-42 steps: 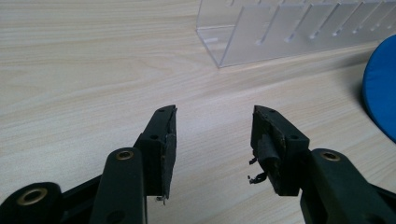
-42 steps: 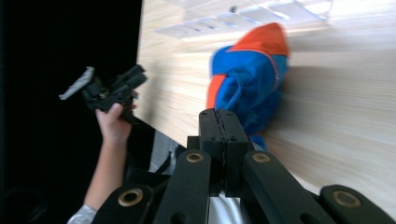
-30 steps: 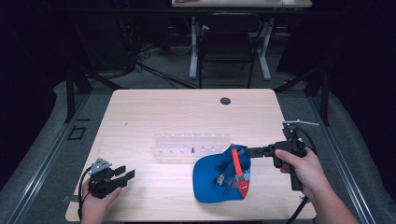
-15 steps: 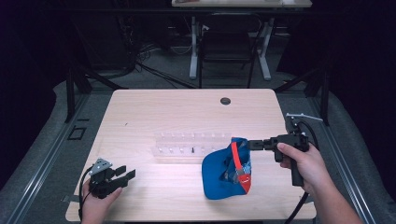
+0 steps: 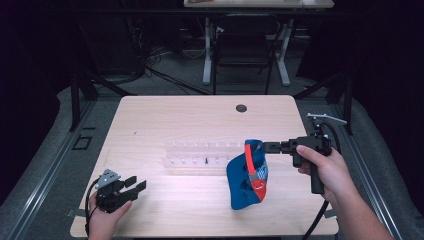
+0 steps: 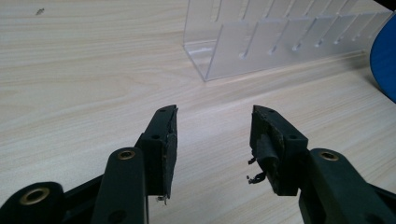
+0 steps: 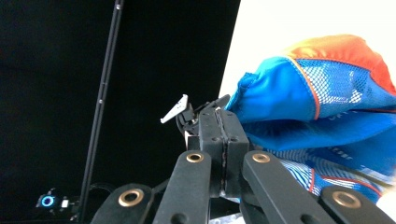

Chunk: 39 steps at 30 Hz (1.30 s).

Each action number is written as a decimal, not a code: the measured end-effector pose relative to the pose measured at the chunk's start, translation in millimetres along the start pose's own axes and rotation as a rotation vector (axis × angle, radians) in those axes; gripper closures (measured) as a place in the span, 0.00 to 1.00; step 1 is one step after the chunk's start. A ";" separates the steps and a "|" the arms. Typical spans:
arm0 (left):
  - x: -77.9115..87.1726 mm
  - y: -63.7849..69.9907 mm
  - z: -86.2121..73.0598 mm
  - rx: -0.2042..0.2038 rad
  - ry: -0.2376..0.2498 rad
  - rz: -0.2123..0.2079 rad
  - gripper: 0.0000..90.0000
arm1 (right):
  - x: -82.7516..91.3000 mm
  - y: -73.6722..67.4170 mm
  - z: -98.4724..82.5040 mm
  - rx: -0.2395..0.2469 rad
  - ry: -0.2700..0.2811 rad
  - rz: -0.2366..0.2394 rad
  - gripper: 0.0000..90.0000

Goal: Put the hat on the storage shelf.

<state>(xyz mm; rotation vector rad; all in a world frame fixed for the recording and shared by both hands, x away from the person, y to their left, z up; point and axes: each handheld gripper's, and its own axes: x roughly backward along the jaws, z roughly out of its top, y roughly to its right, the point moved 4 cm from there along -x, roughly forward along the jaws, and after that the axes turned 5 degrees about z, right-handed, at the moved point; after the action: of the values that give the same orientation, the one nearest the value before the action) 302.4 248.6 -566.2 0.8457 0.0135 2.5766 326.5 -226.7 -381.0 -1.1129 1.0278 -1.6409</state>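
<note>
Now your right gripper (image 5: 270,146) has its jaws squeezed tight on the edge of the blue cap (image 5: 246,175). The cap hangs down from the jaws, long way up and down, its bottom at the table (image 5: 165,115), just beside the right end of the clear rack (image 5: 200,155). Your left gripper (image 5: 131,186) waits well away from the rack, jaws apart, holding nothing. I count one cap, one rack, two grippers.
</note>
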 end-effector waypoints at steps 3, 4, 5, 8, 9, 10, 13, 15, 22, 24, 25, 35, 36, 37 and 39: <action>2.9 1.7 4.3 0.000 0.033 0.006 0.58 | 0.4 -4.4 0.7 0.006 0.003 0.008 1.00; 4.6 2.2 5.7 -0.003 0.032 0.003 0.58 | 0.5 -6.1 1.2 0.008 0.005 0.007 1.00; 5.5 2.9 7.0 -0.003 0.039 0.008 0.58 | 0.6 -7.4 1.8 0.016 0.005 0.002 1.00; 6.9 4.9 9.3 0.001 0.049 0.005 0.58 | 1.2 -9.7 3.0 0.022 0.012 0.004 1.00; 8.2 7.4 11.3 -0.002 0.052 0.000 0.57 | 1.8 -11.3 3.8 0.031 0.010 0.001 1.00; 9.0 8.8 12.4 -0.004 0.053 -0.002 0.57 | 2.0 -11.6 4.1 0.034 0.012 -0.003 1.00; 11.0 12.1 15.1 -0.008 0.059 -0.016 0.57 | 3.9 -15.3 5.6 0.051 0.020 0.004 1.00; 13.0 14.9 17.8 -0.020 0.063 -0.021 0.57 | 5.6 -19.6 6.8 0.059 0.030 0.031 1.00; 17.9 28.8 31.2 -0.043 0.094 -0.040 0.57 | 0.5 -28.2 7.0 0.074 0.032 0.035 1.00; 18.0 33.4 35.9 -0.052 0.096 -0.049 0.57 | -1.8 -30.5 8.2 0.080 0.026 0.036 1.00; 18.2 35.9 38.8 -0.059 0.097 -0.054 0.57 | -3.3 -31.9 9.3 0.078 0.025 0.037 1.00; 15.7 73.2 69.8 -0.136 0.140 -0.131 0.55 | -13.1 -82.2 26.9 0.224 0.045 -0.021 1.00; 15.7 73.2 69.8 -0.136 0.140 -0.131 0.55 | -13.1 -82.2 26.9 0.224 0.045 -0.021 1.00; 15.0 82.1 74.4 -0.151 0.145 -0.146 0.55 | -16.3 -96.5 31.0 0.249 0.053 -0.033 1.00; 14.7 86.1 76.5 -0.159 0.148 -0.152 0.55 | -17.4 -100.6 32.8 0.251 0.053 -0.031 1.00</action>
<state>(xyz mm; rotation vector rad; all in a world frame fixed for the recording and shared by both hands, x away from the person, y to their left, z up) 301.4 167.0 -483.6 0.5720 -0.0794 2.4542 340.5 -187.8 -282.1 -0.9257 0.8139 -1.7770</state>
